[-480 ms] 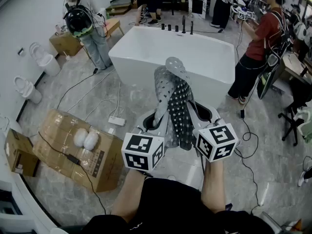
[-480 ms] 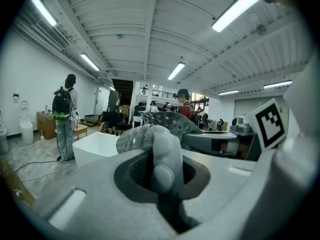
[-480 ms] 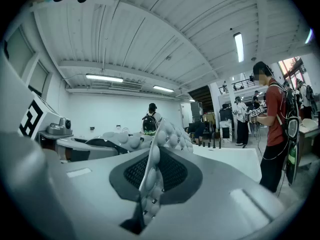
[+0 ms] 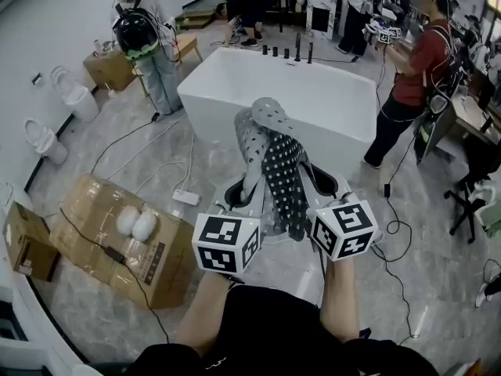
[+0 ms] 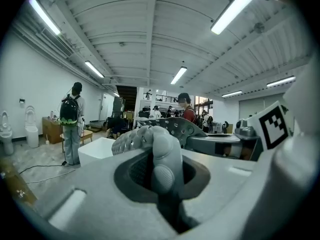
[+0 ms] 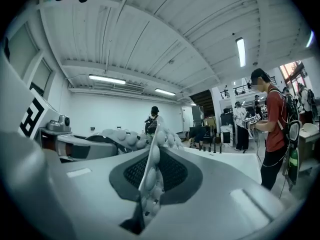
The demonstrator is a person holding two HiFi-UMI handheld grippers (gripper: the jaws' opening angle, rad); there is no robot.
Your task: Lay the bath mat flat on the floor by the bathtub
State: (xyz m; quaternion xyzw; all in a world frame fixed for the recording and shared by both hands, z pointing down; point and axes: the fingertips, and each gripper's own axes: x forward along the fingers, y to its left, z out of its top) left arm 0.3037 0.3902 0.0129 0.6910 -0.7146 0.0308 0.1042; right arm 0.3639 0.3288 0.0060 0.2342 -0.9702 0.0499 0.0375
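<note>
The grey, bumpy, perforated bath mat point(image 4: 274, 171) hangs crumpled in the air in front of the white bathtub point(image 4: 313, 92), with its top end flopped over. My left gripper point(image 4: 241, 198) is shut on the mat's left part, and a thick fold of mat point(image 5: 161, 159) is pinched between its jaws in the left gripper view. My right gripper point(image 4: 325, 188) is shut on the right part. In the right gripper view a thin edge of mat point(image 6: 152, 159) runs between its jaws. Both grippers are held side by side, close together.
A large cardboard box point(image 4: 125, 237) lies on the floor at the left, a small box point(image 4: 31, 241) beyond it. A power strip point(image 4: 186, 197) and cables cross the marble floor. Toilets point(image 4: 74, 96) stand at the far left. A person with a backpack point(image 4: 149, 45) and one in red point(image 4: 411, 77) flank the tub.
The mat's flopped top end has swung a little to the left and lower. Both grippers keep their hold and have barely moved.
</note>
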